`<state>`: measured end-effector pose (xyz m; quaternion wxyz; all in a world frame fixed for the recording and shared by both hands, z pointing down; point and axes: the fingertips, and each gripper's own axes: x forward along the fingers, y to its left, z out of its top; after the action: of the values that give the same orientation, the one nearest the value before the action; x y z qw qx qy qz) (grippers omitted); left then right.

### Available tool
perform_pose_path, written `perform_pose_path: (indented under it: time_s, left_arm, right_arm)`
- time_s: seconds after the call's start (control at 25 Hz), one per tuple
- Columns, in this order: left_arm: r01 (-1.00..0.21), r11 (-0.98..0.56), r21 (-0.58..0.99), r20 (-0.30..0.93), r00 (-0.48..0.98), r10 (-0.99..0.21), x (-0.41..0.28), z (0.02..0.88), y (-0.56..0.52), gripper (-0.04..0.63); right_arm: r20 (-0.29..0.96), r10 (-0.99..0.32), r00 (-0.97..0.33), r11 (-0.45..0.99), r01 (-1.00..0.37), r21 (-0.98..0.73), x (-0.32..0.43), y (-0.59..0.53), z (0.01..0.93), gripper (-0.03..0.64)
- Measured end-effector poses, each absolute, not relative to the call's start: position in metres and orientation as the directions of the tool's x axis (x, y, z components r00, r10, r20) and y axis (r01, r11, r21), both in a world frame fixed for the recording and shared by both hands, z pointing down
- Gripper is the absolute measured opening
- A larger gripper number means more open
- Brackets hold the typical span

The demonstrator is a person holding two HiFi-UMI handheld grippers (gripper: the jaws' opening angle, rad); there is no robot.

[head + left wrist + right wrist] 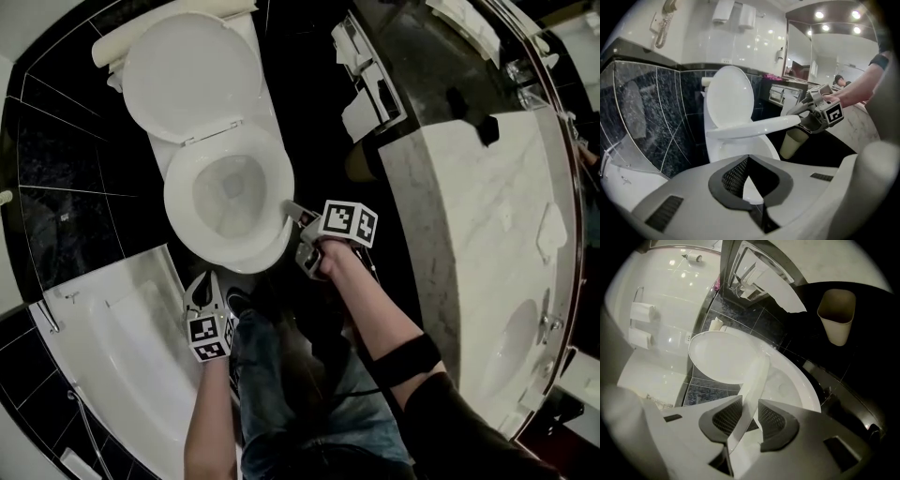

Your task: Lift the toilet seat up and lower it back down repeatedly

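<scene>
White toilet seat [750,127], black white-veined wall tiles [642,117], beige bin [837,317], pale grey-veined marble counter [487,216]

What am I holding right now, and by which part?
The right gripper pinches the toilet seat by its front rim, with the seat partly raised. The left gripper holds nothing.

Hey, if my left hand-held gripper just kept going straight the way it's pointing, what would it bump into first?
Most likely the front of the toilet bowl, just under the partly raised toilet seat. The left hand-held gripper is shut and empty. Depth is hard to judge.
</scene>
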<state>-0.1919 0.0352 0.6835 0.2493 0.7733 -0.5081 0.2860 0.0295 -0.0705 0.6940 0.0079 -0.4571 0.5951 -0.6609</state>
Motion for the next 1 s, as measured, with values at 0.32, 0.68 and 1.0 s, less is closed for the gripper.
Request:
perform_pose_path:
  time_s: [0.32, 0.68, 1.0]
  left_arm:
    - [-0.910, -0.387, 0.150, 0.673, 0.381, -0.635, -0.165, 0.679, -0.015, -0.015]
    - [-0.916, -0.355, 0.188, 0.648, 0.387, -0.656, -0.161, 0.656, -0.043, -0.015]
    - [-0.912, -0.356, 0.201, 0.639, 0.398, -0.658, -0.162, 0.633, -0.066, -0.015]
  right_arm:
    - [0.599, -0.564, -0.568, -0.303, -0.532, -0.790, 0.029, -0.078, 0.684, 0.138]
    - [0.584, -0.577, -0.571, -0.231, -0.572, -0.787, 0.027, -0.098, 0.656, 0.155]
    - [0.605, -0.630, -0.488, -0.066, -0.742, -0.667, 0.041, -0.120, 0.596, 0.131]
